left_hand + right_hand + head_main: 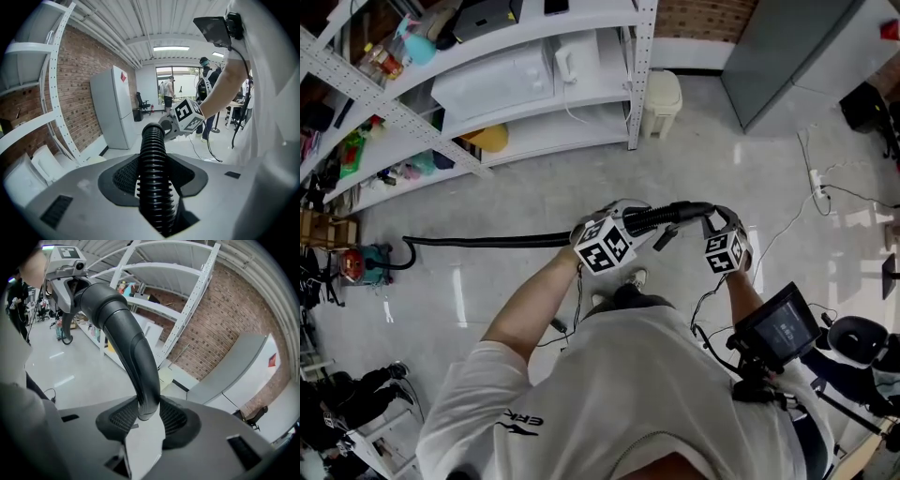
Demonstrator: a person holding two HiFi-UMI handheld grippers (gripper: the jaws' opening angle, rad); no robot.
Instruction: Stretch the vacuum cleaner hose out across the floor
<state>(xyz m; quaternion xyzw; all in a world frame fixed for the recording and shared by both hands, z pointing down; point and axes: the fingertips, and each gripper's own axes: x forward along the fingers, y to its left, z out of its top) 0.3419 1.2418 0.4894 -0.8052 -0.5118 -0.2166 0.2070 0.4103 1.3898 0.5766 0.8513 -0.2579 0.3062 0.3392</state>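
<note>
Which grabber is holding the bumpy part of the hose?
The left gripper: its jaws clamp the ribbed hose. The right gripper grips the smooth bent handle tube at the hose's end instead.

Place: workshop-type lab hall set up as a test space; industrial shell, household props
Walls: exposed red brick wall (79,89); pale skirting at its foot
Ceiling: ribbed white metal ceiling (154,18); bare pipes run along it; strip light (171,48)
Floor: glossy grey floor (534,187); power strip (818,187) with loose cables trailing across
Storage: white boltless shelving (642,75) on perforated posts; holds a white microwave (497,80) and mixed clutter; small white bin (664,98) beside the end post
Furniture: tall grey cabinet (115,110) against the brick; office chair (143,102) near the far windows
Occupants: people (168,93) standing at the far end among stands and cables
</note>
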